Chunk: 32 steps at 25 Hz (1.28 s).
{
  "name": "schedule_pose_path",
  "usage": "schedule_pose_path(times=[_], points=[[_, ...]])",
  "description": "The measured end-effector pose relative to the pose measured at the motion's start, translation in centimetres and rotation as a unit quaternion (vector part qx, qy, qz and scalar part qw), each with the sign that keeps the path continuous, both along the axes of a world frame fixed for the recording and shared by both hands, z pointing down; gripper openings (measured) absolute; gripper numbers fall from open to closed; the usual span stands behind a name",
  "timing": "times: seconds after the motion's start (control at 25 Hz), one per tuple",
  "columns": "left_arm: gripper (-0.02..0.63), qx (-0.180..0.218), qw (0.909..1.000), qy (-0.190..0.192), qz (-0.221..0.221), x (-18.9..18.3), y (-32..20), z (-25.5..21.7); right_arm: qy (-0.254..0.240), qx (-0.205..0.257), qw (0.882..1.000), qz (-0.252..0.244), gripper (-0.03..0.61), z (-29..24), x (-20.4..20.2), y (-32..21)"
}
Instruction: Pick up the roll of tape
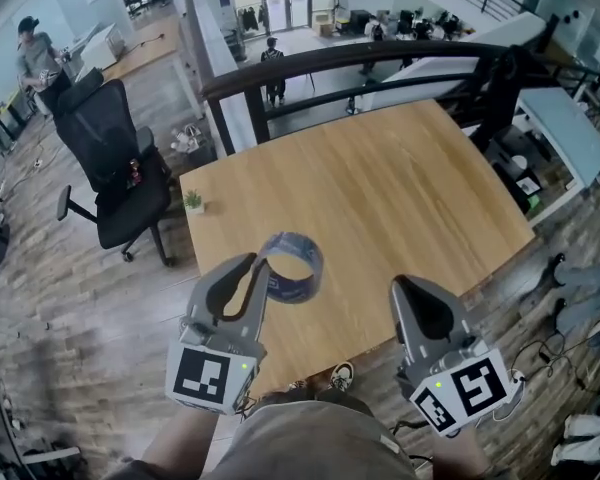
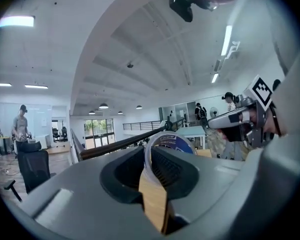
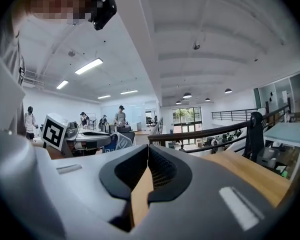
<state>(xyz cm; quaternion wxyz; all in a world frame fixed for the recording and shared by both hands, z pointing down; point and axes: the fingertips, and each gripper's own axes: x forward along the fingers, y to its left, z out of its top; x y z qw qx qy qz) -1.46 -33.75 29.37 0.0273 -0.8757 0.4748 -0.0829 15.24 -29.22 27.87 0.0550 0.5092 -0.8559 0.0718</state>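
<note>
The roll of tape [image 1: 292, 266], a clear ring with a blue printed core, hangs in the air above the near edge of the wooden table [image 1: 380, 168]. My left gripper [image 1: 261, 264] is shut on its wall. In the left gripper view the tape [image 2: 169, 142] stands upright, pinched between the jaws of the left gripper [image 2: 149, 153]. To the right, at about the same height, my right gripper [image 1: 401, 287] is shut with nothing in it. Its own view shows the right gripper [image 3: 147, 153] with its jaws together, and the tape [image 3: 118, 141] off to the left.
A black office chair [image 1: 115, 163] stands left of the table, and a small potted plant [image 1: 193, 203] sits on the table's left corner. A dark railing [image 1: 380, 56] runs behind the table. Desks and standing people fill the background. My shoe [image 1: 342, 376] shows below.
</note>
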Motion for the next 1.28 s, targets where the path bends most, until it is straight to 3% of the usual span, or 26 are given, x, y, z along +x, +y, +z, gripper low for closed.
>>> schedule_pose_path(times=[0.32,0.68,0.84,1.0,1.28], points=[[0.046,0.000,0.9999,0.013,-0.011,-1.6,2.9,-0.9,0.003,-0.006,1.000,-0.014,0.011,-0.2,-1.2,1.8],[0.046,-0.030,0.9992,0.016,-0.021,-2.4,4.0,0.8,0.020,-0.020,0.999,-0.026,0.011,1.2,-1.8,1.6],[0.046,-0.004,0.9997,0.010,-0.021,-3.1,3.6,0.3,0.022,-0.018,0.999,-0.031,0.011,1.1,-2.3,1.3],[0.046,-0.025,0.9992,0.011,-0.028,-3.1,4.1,0.7,0.022,-0.013,0.999,-0.045,0.011,1.1,-3.0,1.7],[0.046,0.017,0.9996,0.010,-0.018,-3.0,4.0,0.4,0.030,-0.011,0.998,-0.050,0.011,1.3,-2.9,2.2]])
